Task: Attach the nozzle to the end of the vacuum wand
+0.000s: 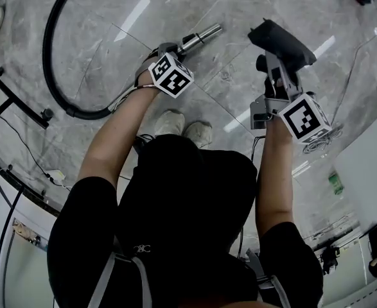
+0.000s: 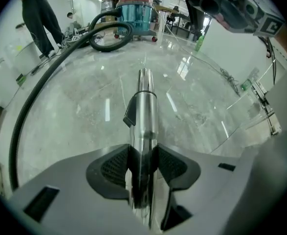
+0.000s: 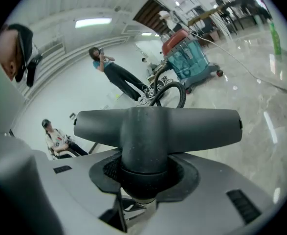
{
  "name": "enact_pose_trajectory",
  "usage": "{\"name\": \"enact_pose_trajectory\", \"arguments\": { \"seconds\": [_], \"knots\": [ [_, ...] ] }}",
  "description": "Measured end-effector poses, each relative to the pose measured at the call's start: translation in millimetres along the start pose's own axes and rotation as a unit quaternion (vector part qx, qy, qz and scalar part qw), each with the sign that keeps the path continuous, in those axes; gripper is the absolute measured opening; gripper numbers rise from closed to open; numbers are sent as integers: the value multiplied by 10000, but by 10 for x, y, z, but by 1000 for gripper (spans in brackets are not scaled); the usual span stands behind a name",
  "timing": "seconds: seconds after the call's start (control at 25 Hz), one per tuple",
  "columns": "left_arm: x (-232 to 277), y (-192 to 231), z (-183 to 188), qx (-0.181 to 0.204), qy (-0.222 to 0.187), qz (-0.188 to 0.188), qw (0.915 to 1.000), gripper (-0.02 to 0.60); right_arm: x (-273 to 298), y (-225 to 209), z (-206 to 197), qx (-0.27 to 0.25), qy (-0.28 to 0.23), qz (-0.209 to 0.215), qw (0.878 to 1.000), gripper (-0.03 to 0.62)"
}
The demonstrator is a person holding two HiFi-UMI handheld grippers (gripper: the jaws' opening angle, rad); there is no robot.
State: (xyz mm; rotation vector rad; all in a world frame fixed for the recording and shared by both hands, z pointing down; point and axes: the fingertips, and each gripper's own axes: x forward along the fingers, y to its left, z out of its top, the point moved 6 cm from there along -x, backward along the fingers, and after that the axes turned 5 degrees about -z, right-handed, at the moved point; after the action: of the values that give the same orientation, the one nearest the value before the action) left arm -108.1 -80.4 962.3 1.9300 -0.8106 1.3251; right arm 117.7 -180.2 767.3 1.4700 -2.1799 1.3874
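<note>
A chrome vacuum wand (image 1: 202, 36) with a black clip lies low over the marble floor, joined to a black hose (image 1: 50, 50). My left gripper (image 1: 170, 49) points steeply down at it. In the left gripper view its jaws straddle the wand (image 2: 145, 111): the left gripper (image 2: 143, 163) is open, with the pads close beside the tube. My right gripper (image 1: 275, 76) holds a black T-shaped floor nozzle (image 1: 281, 40) up to the right of the wand's free end. In the right gripper view the right gripper (image 3: 145, 173) is shut on the round neck of the nozzle (image 3: 158, 126).
The hose (image 2: 40, 82) curves across the floor to a teal canister vacuum (image 2: 136, 13). A person (image 3: 116, 75) stands near it and another (image 3: 55, 138) sits by the wall. A black metal frame (image 1: 15, 101) lies at the left. My shoes (image 1: 175, 124) are just behind the wand.
</note>
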Motion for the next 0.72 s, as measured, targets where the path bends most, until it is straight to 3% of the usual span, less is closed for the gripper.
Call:
{"name": "enact_pose_trajectory", "arguments": {
  "seconds": [0.28, 0.52, 0.72],
  "knots": [
    [-1559, -727, 403, 518, -953, -249, 9938, 178, -740, 407, 328, 426, -31, 84, 9991, 164],
    [-2520, -1293, 448, 748, -1125, -480, 9897, 178, -1371, 944, 598, 402, 95, 522, 9978, 163],
    [-2909, -1465, 468, 825, -1204, -556, 9877, 178, -1638, 1408, 601, 243, 377, 1136, 9925, 163]
  ]
}}
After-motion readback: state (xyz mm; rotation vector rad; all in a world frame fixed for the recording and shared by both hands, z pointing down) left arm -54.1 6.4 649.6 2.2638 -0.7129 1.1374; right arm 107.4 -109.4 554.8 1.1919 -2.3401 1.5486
